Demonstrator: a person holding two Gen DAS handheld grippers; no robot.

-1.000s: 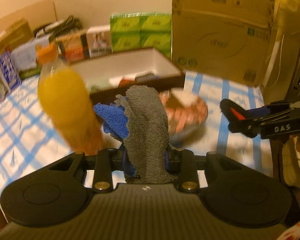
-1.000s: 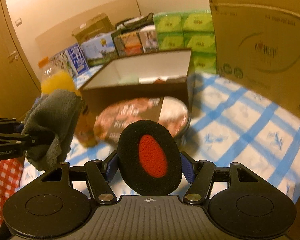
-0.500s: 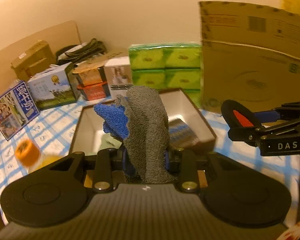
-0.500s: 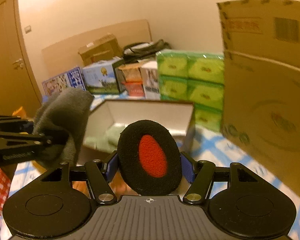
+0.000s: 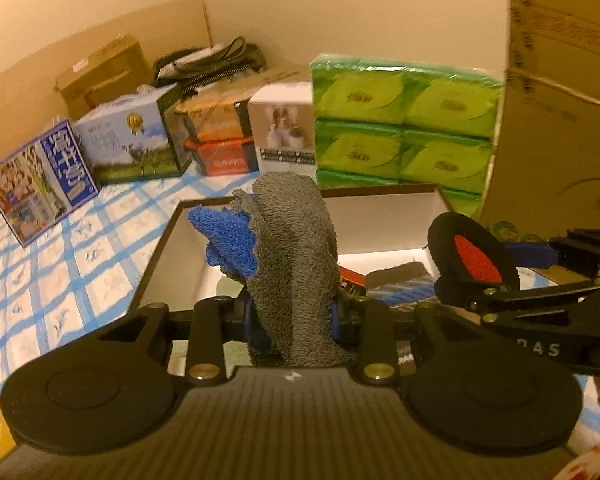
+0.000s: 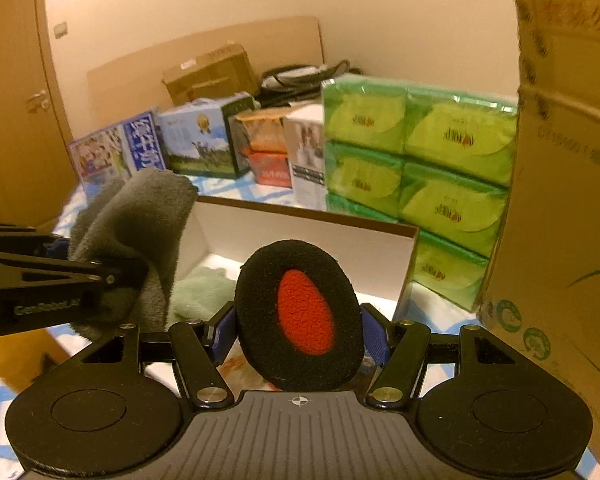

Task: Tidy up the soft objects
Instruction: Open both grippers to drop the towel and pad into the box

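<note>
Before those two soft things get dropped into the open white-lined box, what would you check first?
1. Left fingers clamp the grey-and-blue terry cloth: ok.
2. Right fingers clamp the black oval pad with a red centre: ok.
3. Open white-lined box lies just ahead of both: ok.
4. Free floor space in the box beside the pale green cloth: ok.
5. Whether either item is fully over the opening: cannot tell.
</note>
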